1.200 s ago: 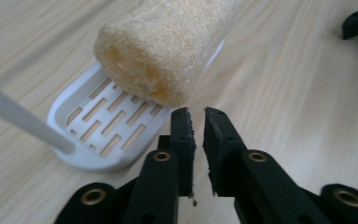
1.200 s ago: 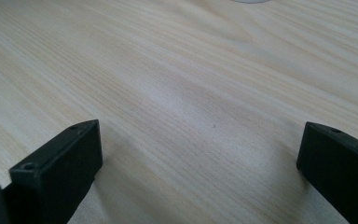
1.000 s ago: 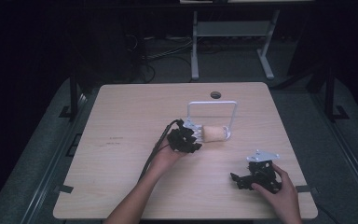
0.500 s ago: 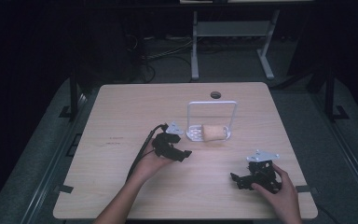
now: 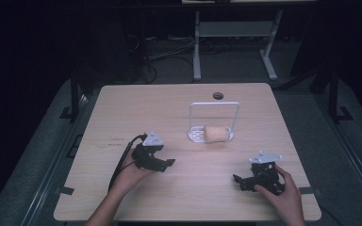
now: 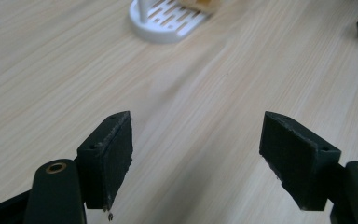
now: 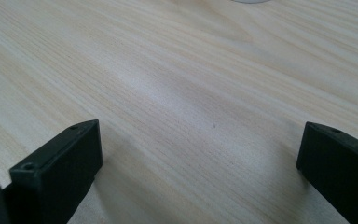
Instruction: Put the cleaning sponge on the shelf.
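Backing off toward 7 o'clock, the left gripper (image 5: 168, 162) has just been opening its jaws, and nothing sits between them now. The roll (image 5: 216, 134) it was at a second ago lies on the white rack (image 5: 214, 104), centre-right of the table (image 5: 122, 108), so the placing looks done. The right gripper (image 5: 238, 179), at 5 o'clock, rests spread and empty. Bare wood surrounds both; nothing blocks either.

light wooden table (image 5: 122, 108), grey metal frame (image 5: 198, 47) behind it
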Demonstrator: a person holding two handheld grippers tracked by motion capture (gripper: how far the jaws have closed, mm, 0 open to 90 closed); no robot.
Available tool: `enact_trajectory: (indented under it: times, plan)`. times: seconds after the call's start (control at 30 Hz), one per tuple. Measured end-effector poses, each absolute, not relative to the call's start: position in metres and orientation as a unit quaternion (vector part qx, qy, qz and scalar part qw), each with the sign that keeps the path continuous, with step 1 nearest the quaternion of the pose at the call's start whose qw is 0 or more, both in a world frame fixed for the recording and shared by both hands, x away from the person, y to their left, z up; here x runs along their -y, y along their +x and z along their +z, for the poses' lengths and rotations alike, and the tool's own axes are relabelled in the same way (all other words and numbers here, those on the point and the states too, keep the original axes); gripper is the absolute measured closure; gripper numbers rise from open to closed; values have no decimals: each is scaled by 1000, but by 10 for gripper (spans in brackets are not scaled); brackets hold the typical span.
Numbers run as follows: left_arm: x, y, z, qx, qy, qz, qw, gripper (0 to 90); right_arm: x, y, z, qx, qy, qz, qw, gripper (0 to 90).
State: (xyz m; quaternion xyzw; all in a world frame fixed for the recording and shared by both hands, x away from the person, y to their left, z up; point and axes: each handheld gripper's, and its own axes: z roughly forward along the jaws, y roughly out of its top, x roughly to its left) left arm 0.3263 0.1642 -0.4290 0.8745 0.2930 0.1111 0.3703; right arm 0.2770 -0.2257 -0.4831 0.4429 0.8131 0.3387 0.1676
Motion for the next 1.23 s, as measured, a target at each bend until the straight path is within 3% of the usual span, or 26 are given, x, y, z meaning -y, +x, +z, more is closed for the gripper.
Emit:
enact_trajectory:
  times: [0.23,0.73,1.23]
  plan:
    - [-187,316,-435,-302,871,124,367,245,226,277,-483,-813,443,339,167,0]
    - [-241,290,-454,-339,865,143,342,129,226,277,-483,-813,444,339,167,0]
    - [-264,286,-470,-365,858,145,331,128,226,277,-483,-813,443,339,167,0]
